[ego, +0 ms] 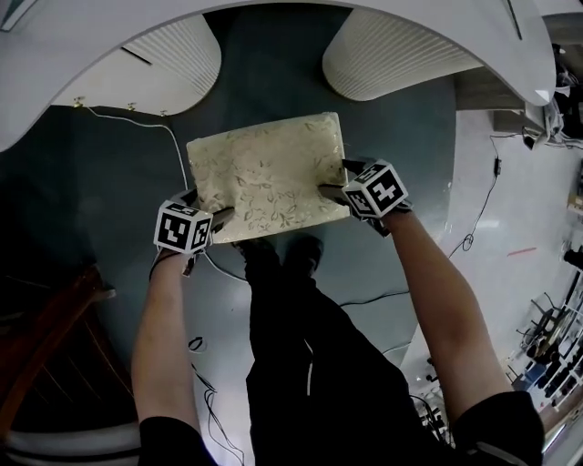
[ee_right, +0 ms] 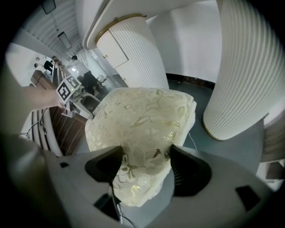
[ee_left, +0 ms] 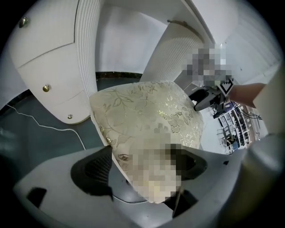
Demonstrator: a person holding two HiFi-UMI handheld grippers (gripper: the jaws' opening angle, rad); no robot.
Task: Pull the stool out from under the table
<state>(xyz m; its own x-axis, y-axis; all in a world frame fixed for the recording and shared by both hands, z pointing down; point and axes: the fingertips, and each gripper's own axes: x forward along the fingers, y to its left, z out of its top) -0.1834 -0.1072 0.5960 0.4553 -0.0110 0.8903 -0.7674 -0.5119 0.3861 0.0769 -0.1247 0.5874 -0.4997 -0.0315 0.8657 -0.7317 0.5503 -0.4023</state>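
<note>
The stool (ego: 269, 173) has a soft, puffy seat. The cloth is pale cream with shiny gold leaves and flowers all over it. From above, the seat looks like a fat rectangle with round corners.

My left claw (ego: 214, 218) is clamped on the near left corner of the seat. My right claw (ego: 332, 191) is clamped on the right side. In the right gripper view, the seat cloth (ee_right: 142, 116) bulges between the two dark jaws of that claw (ee_right: 147, 164).

The stool sits in front of the white table (ego: 109, 27), near its two ribbed legs (ego: 392, 55), over the dark blue-green floor (ego: 100, 182). A thin white cable (ego: 173, 136) lies on the floor beside it.

The seat hides the stool's legs, so I cannot tell if it stands on the floor or is lifted. In the left gripper view, a blurry patch covers the seat (ee_left: 147, 116) right where my left claw (ee_left: 142, 167) bites it.
</note>
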